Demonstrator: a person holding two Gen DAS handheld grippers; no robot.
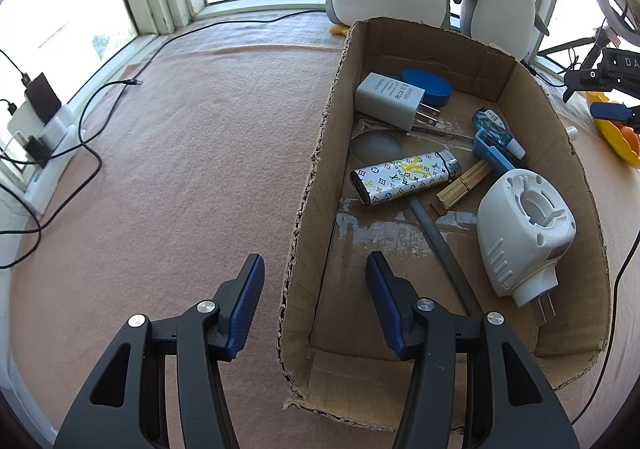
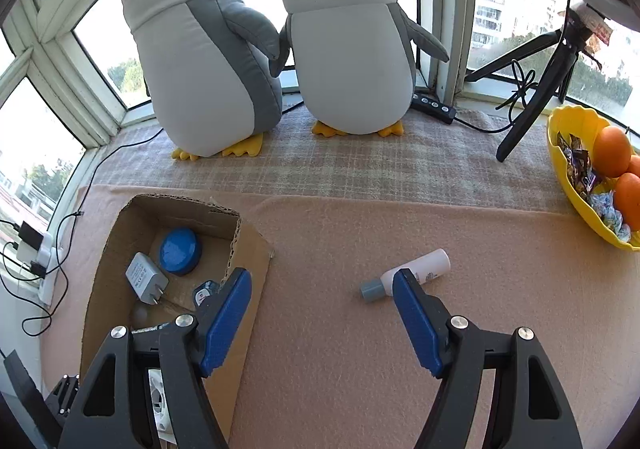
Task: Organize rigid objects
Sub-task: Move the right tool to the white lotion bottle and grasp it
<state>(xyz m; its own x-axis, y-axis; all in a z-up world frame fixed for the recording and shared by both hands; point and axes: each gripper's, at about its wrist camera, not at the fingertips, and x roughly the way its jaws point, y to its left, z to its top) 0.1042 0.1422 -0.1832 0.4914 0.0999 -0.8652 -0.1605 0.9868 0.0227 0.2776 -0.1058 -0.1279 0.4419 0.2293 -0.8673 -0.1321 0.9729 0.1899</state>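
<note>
An open cardboard box (image 1: 556,137) sits on the pink blanket. It holds a white USB charger (image 1: 390,99), a blue round case (image 1: 426,86), a patterned lighter (image 1: 404,181), a wooden clothespin (image 1: 462,189), a blue correction tape (image 1: 494,133) and a white plug-in device (image 1: 524,225). My left gripper (image 1: 315,258) is open and straddles the box's left wall without touching it. My right gripper (image 2: 320,275) is open over bare blanket to the right of the box (image 2: 256,249). A small white bottle (image 2: 424,267) with a grey cap lies just past its right fingertip.
Two plush penguins (image 2: 208,61) (image 2: 348,49) stand at the window behind the box. A yellow bowl (image 2: 560,161) with oranges and sweets sits at the far right beside a black tripod (image 2: 536,105). Cables and a power strip (image 1: 48,153) lie along the left edge.
</note>
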